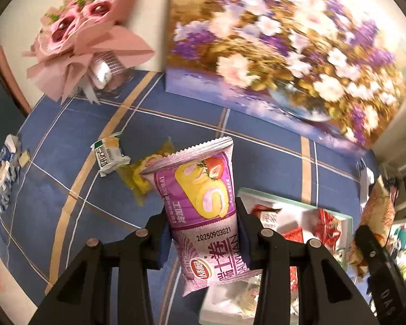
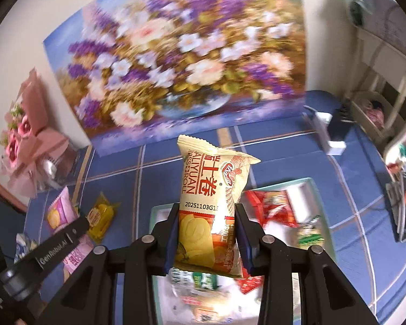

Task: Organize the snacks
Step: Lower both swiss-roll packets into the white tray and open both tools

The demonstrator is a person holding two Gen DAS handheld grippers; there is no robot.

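We see blue plaid tablecloth (image 1: 67,140), pale-green tray (image 2: 308,182) with red packets. Left gripper (image 1: 203,233) pinching purple strawberry swiss-roll packet (image 1: 203,208) upright between fingers. Right gripper (image 2: 207,230) pinching cream-orange swiss-roll packet (image 2: 211,189) above tray.

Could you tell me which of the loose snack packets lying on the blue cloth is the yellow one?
The yellow packet lies just behind the purple roll held by the left gripper. Its neighbour, the green-and-white packet, lies further left.
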